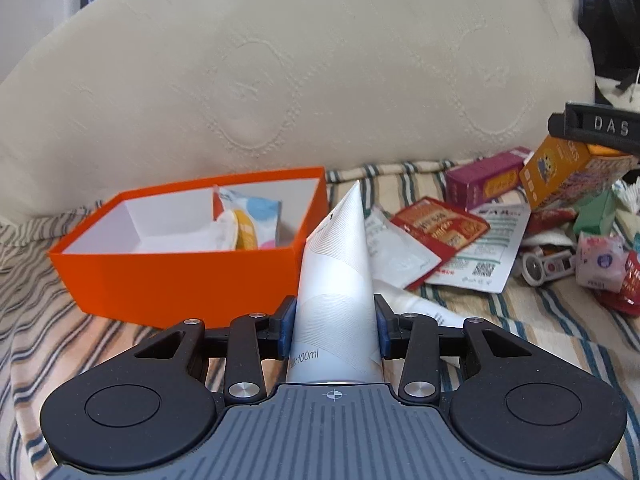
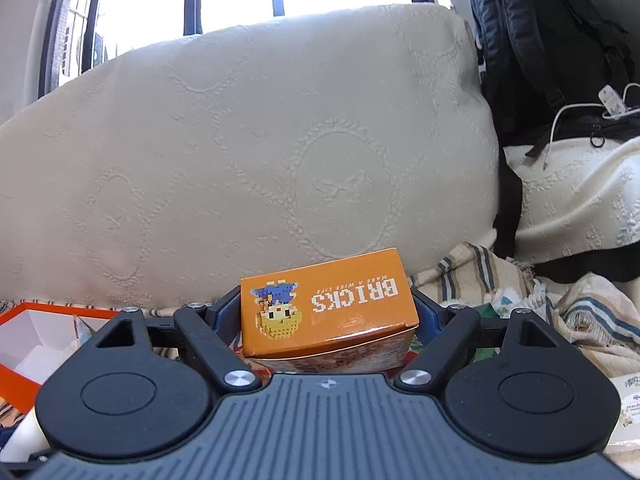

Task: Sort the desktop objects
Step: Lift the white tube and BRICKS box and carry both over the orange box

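Observation:
My left gripper (image 1: 335, 326) is shut on a white 100ml tube (image 1: 340, 280), held with its crimped end pointing away, just right of the orange box (image 1: 176, 284) that holds a few packets. My right gripper (image 2: 326, 312) is shut on an orange BRICKS carton (image 2: 328, 312), lifted above the bedding. That carton (image 1: 560, 172) and part of the right gripper (image 1: 592, 126) also show at the right edge of the left wrist view. The orange box's corner (image 2: 24, 344) shows at the lower left of the right wrist view.
Loose items lie on the striped blanket (image 1: 520, 312): a red sachet (image 1: 440, 224), a purple carton (image 1: 484, 180), a printed leaflet (image 1: 492, 248), a green box (image 1: 596, 212), small packets (image 1: 600, 264). A large cream pillow (image 1: 300, 72) stands behind. A black backpack (image 2: 552, 40) is at right.

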`<move>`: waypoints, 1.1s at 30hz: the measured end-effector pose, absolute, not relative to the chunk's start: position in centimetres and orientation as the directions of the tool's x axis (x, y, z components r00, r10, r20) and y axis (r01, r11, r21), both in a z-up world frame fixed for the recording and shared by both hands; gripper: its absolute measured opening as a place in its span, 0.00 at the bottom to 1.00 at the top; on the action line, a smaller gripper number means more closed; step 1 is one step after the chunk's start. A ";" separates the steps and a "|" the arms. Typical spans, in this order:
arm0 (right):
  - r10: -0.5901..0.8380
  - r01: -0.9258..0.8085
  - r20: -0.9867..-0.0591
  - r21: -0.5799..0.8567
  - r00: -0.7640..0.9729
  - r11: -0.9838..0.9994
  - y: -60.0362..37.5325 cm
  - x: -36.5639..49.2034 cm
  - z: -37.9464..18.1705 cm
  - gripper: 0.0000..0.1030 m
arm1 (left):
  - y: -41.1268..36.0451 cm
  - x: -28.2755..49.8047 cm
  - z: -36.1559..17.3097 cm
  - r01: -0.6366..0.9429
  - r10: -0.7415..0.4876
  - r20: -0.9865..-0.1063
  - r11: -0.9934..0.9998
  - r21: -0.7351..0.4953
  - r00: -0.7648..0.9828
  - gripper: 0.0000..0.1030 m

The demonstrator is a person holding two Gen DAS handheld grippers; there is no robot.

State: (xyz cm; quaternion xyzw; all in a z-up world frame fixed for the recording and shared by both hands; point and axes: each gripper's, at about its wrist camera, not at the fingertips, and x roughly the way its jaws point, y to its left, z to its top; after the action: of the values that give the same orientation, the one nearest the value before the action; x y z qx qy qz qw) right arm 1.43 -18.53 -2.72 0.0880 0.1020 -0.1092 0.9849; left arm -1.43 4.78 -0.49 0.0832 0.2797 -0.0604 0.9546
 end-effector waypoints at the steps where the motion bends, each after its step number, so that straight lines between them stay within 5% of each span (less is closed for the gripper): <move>1: -0.196 0.232 -0.219 0.151 0.956 0.961 -18.4 1.4 -2.7 0.82 | 4.9 -1.5 -0.3 0.158 -0.068 -0.541 0.980 0.122 0.838 0.37; 33: -0.120 0.136 -0.132 0.116 0.984 0.984 -14.2 0.7 0.5 0.82 | 6.2 -0.2 7.4 0.087 -0.034 -0.398 0.989 0.116 0.917 0.38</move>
State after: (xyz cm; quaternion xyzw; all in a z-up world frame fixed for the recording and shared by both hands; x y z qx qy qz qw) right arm 0.75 -14.20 0.48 0.0623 0.0622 -0.0644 0.9940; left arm -0.19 6.20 7.45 0.0659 0.2018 -0.0308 0.9767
